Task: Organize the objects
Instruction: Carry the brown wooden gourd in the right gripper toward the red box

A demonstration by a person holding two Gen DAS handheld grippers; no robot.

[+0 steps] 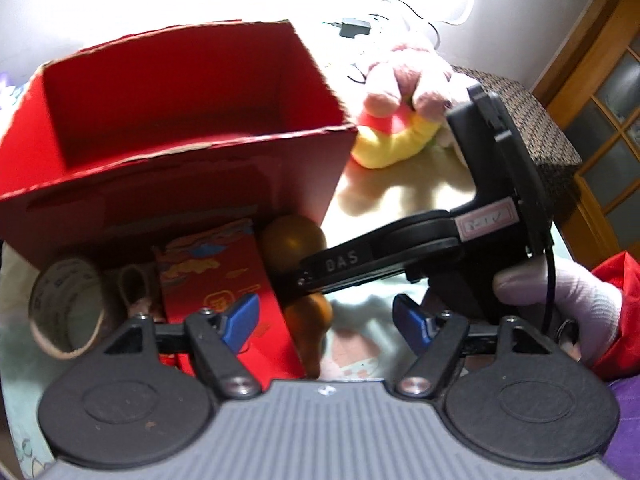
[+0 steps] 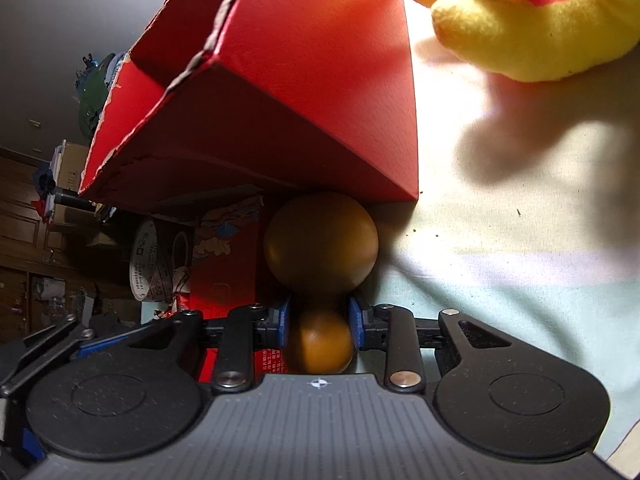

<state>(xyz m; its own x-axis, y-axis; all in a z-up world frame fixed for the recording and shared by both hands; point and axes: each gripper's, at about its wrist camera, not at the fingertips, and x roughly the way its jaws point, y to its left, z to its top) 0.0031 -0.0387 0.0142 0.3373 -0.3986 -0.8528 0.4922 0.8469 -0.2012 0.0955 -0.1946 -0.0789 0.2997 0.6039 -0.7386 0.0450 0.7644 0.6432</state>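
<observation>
Blue pads (image 2: 285,322) of the right tool (image 2: 320,326) clench the narrow waist of a brown gourd-shaped object (image 2: 321,246), smooth and glossy, with a large round bulb ahead of the pads and a smaller one behind them. It lies on the pale cloth-covered surface (image 2: 520,280), its big bulb up against the lower corner of a red cardboard box (image 2: 320,100) with matte walls and torn rims. From the left wrist view, the left tool (image 1: 324,320) hovers released, jaws wide with nothing between them, tilted down over a flat red printed packet (image 1: 228,292). Beside that packet lies a roll of tape (image 1: 68,308). A gloved hand (image 1: 560,292) grips the right tool's black body, reaching in from the right. Farther back rests a plush toy (image 1: 400,120), fuzzy pink, red and yellow.
</observation>
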